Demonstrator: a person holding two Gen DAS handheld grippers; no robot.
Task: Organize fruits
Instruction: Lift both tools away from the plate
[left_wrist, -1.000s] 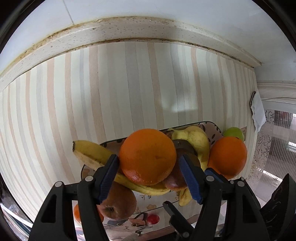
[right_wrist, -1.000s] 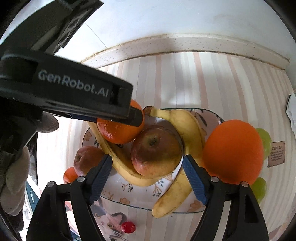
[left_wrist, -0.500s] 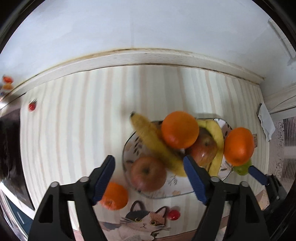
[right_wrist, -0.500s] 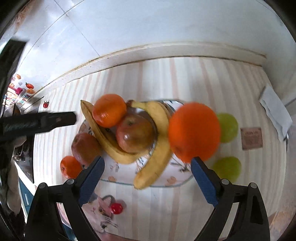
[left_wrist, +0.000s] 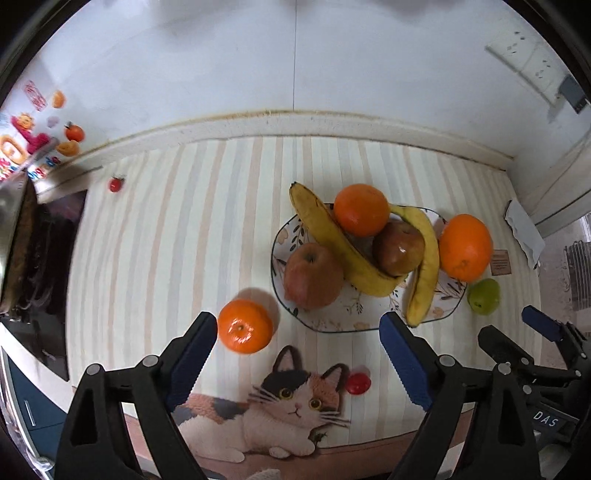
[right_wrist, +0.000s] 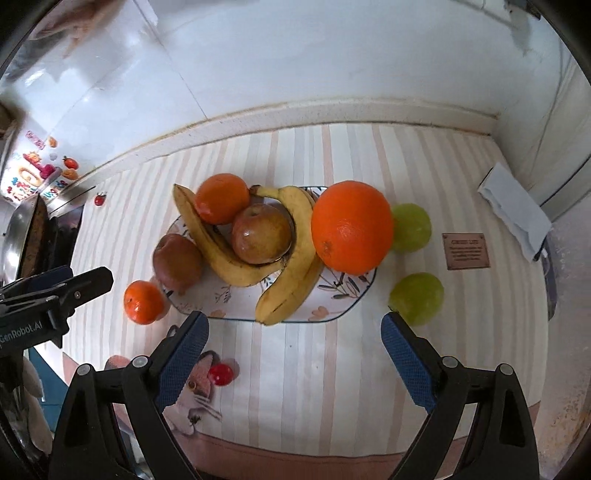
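A flowered plate (left_wrist: 321, 325) (right_wrist: 332, 314) holds two bananas (left_wrist: 343, 254) (right_wrist: 295, 266), two reddish apples (left_wrist: 313, 275) (right_wrist: 261, 232) and an orange (left_wrist: 361, 209) (right_wrist: 221, 198). A big orange (left_wrist: 465, 246) (right_wrist: 351, 232) sits at the plate's right edge. Two green fruits (right_wrist: 412, 228) (right_wrist: 417, 298) lie on the mat to its right. A tangerine (left_wrist: 245, 325) (right_wrist: 143, 302) lies left of the plate. My left gripper (left_wrist: 298, 328) hovers above the plate's near edge, its jaws opening with nothing between them. My right gripper (right_wrist: 295, 325) hangs open and empty above the near rim.
A striped mat with a cat picture (left_wrist: 280, 402) covers the counter. A small red ball (left_wrist: 357, 384) (right_wrist: 221, 373) lies near the front edge. A brown card (right_wrist: 466, 251) and a folded white cloth (right_wrist: 515, 210) lie right. A dark hob (left_wrist: 44, 266) is left, a tiled wall behind.
Both grippers have lifted up and back from the plate. The orange that sat between the left jaws now rests on the bananas. Both pairs of jaws stand wider apart.
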